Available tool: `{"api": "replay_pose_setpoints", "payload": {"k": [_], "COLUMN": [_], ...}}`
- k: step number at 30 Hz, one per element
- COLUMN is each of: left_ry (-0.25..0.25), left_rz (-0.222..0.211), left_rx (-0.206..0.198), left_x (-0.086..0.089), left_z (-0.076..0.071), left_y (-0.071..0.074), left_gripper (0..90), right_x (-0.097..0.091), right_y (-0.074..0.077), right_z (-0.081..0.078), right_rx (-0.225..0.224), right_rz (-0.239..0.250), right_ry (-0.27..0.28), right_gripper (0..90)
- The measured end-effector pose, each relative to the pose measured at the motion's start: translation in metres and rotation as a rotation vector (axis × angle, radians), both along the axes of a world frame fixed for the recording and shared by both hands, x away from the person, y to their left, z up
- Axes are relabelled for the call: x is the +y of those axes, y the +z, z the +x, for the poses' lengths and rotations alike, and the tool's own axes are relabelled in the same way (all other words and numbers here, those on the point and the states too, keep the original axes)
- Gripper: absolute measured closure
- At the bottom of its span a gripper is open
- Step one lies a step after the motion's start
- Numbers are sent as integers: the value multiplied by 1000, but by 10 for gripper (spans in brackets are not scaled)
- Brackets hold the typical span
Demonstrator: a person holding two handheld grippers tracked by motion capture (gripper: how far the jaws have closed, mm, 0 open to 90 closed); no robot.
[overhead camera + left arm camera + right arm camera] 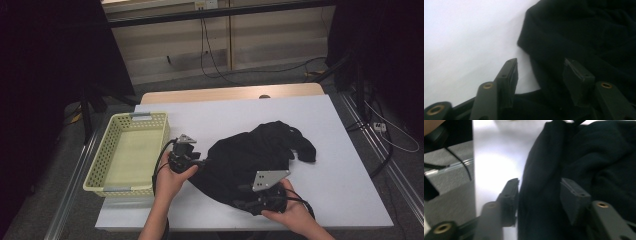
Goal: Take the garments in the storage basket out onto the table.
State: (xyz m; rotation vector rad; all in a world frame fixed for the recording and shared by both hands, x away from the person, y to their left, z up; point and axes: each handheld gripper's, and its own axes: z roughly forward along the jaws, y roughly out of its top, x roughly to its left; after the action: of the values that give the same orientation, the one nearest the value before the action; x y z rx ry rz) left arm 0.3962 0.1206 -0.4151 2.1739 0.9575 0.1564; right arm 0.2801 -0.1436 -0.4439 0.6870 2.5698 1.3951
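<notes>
while the black garment sprawls from lower centre toward the frame's upper right, both grippers' fingers straddle its edges, spread apart.

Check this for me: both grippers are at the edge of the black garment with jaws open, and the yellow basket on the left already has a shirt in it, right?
Not quite. The high view shows the yellow basket holding nothing. The rest stands: the left gripper and right gripper both have their jaws open at the edge of the black garment.
</notes>
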Motion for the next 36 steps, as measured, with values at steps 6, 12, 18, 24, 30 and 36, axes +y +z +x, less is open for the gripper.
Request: {"api": "replay_pose_setpoints", "payload": {"k": [6, 12, 18, 24, 30, 36], "left_ry": [-35, -38, -21, -35, -14, -53], "left_rz": [-10, 0, 22, 51, 118, 94], "left_rx": [-9, -8, -21, -26, -14, 60], "left_x": [-4, -9, -9, -19, -25, -27], "left_z": [0, 2, 2, 1, 3, -3], "left_y": [-4, -9, -10, -21, -29, -26], "left_gripper": [342, 257, 232, 400, 548, 754], "right_x": [-6, -4, -5, -12, -11, -7], "right_y": [14, -9, -16, -18, -17, -14], "right_z": [9, 17, 23, 31, 29, 19], "right_rx": [-27, 16, 13, 60, 52, 88], "right_rz": [-32, -121, -125, -81, -91, -82], "right_ry": [-90, -99, -137, -140, -129, -48], "right_gripper": [439, 479, 616, 834, 867, 868]}}
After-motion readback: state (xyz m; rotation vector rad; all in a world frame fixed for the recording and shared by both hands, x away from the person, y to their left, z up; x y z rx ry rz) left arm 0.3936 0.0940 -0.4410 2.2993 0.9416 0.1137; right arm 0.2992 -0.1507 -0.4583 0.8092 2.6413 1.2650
